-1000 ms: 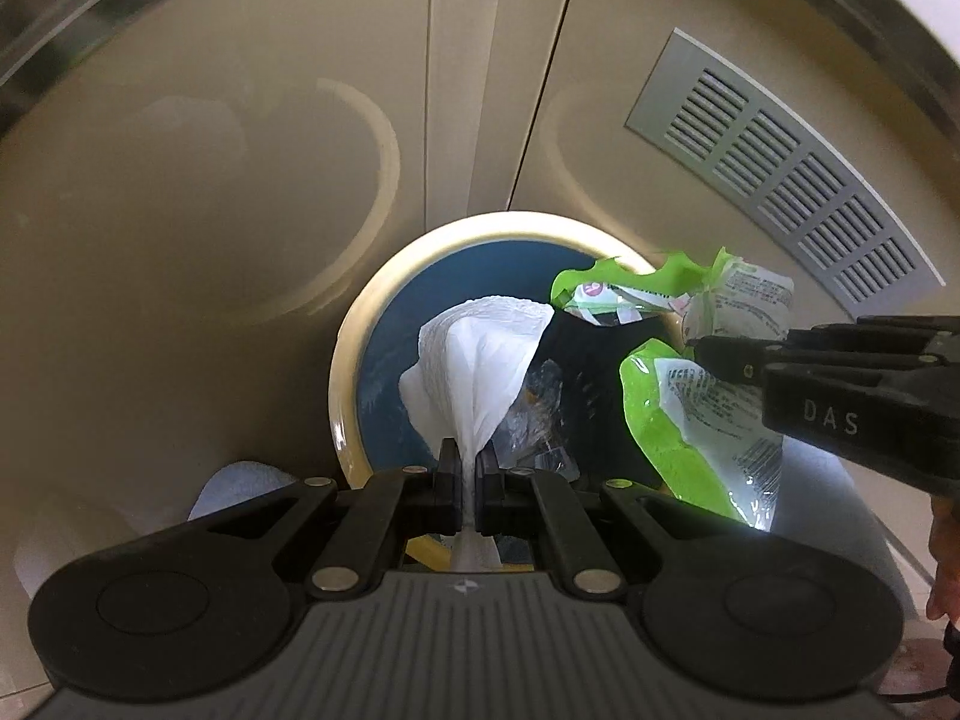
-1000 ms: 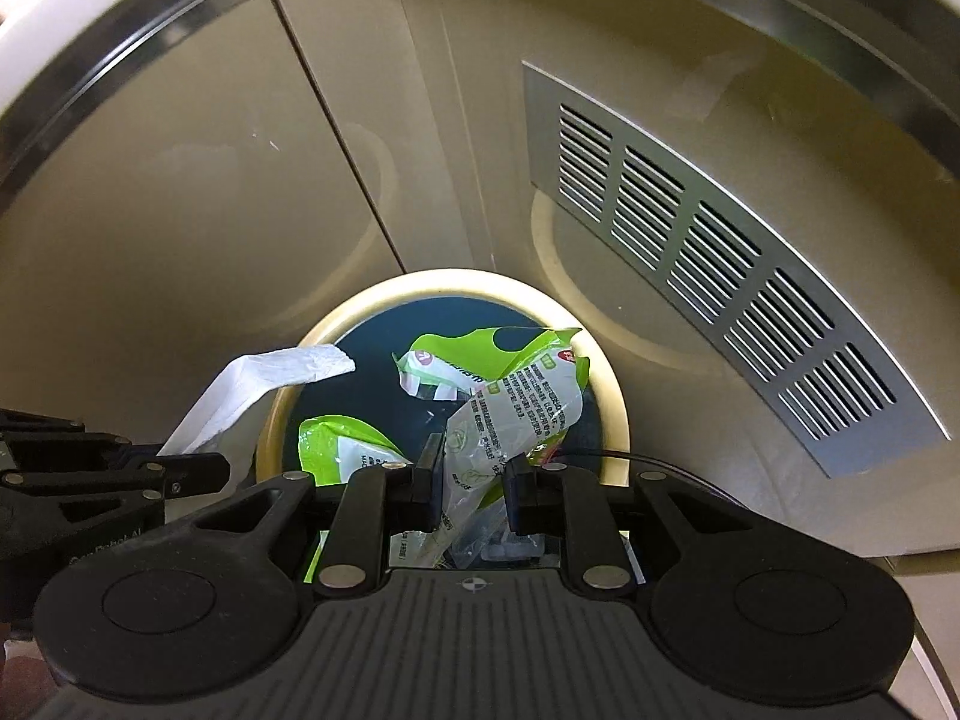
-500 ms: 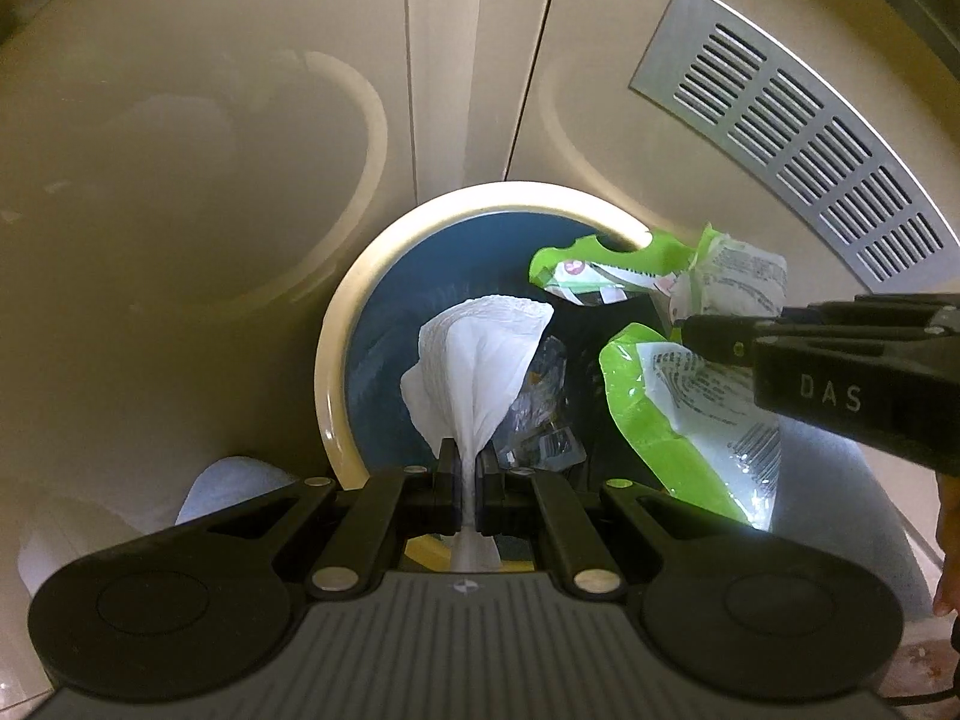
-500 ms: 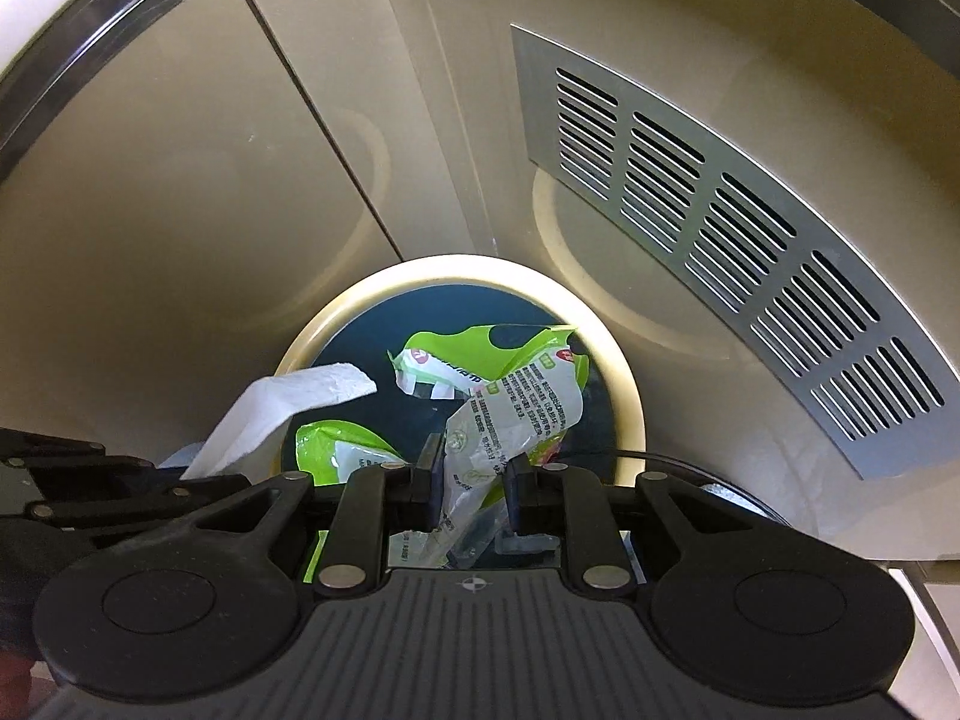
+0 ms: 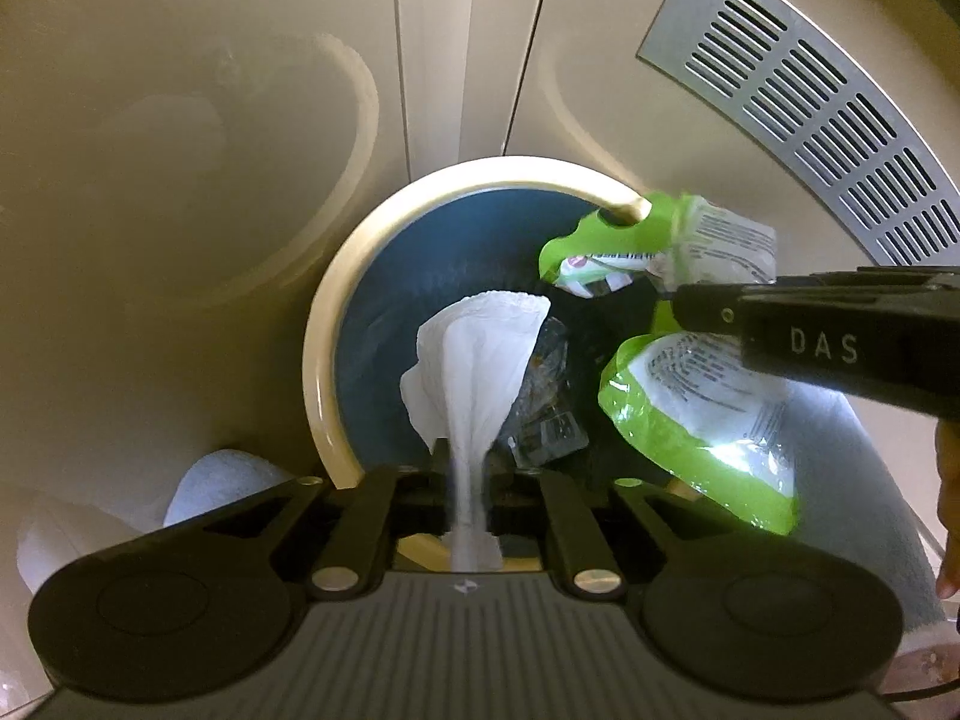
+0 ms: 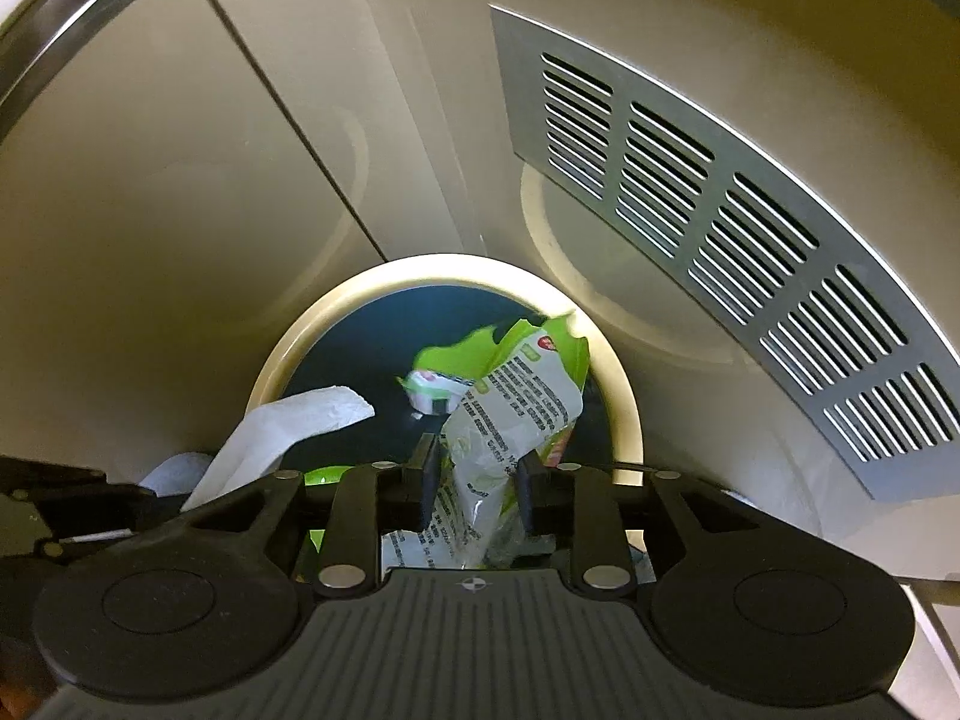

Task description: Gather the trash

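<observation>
Both sets of jaws are opening over the bin [image 5: 324, 360]: left gripper [image 5: 462, 468] freeing the tissue [image 5: 474, 360], right gripper [image 6: 474, 474] the green wrapper [image 6: 510, 414]. Either could snag the rim and spill outside.

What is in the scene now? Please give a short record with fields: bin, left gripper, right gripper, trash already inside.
bin: round trash bin with cream rim and dark inside, directly below both grippers
left gripper: left gripper points down over the bin; jaws opening, white tissue between them
right gripper: right gripper points down over the bin; jaws opening, green and white wrapper between them
trash already inside: clear plastic wrapper and another green wrapper
</observation>
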The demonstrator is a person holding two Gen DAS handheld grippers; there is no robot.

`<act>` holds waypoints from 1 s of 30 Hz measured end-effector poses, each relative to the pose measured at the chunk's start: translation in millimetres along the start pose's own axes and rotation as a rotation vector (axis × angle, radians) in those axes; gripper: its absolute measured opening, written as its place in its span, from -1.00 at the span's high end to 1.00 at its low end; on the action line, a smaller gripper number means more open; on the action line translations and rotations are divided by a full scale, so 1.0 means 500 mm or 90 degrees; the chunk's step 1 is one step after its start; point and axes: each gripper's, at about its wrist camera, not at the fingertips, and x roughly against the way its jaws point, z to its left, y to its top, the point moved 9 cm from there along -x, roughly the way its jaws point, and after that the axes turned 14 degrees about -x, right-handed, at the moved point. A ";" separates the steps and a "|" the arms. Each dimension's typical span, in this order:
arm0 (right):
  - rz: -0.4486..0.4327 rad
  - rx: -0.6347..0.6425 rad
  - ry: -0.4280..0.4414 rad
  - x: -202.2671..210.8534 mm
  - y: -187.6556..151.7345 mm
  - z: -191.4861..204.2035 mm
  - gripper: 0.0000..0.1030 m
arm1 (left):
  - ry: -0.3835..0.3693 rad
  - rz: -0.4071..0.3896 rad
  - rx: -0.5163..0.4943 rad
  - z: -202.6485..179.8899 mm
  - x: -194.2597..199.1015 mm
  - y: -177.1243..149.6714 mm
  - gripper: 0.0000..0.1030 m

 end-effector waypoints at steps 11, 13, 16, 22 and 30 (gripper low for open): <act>-0.011 -0.046 0.032 0.044 0.011 -0.004 -0.01 | 0.001 -0.019 0.029 0.016 0.036 -0.008 -0.80; -0.014 -0.049 0.041 0.061 0.010 -0.004 -0.03 | -0.001 -0.018 0.036 0.020 0.046 -0.011 -0.80; -0.022 -0.048 0.050 0.087 0.006 -0.002 -0.05 | -0.003 -0.018 0.038 0.024 0.060 -0.019 -0.80; -0.039 -0.051 0.064 0.160 -0.011 -0.012 -0.13 | -0.004 -0.041 0.038 0.021 0.095 -0.038 -0.80; -0.086 -0.030 0.098 0.276 -0.062 -0.016 -0.35 | 0.017 -0.107 0.014 -0.006 0.203 -0.057 -0.82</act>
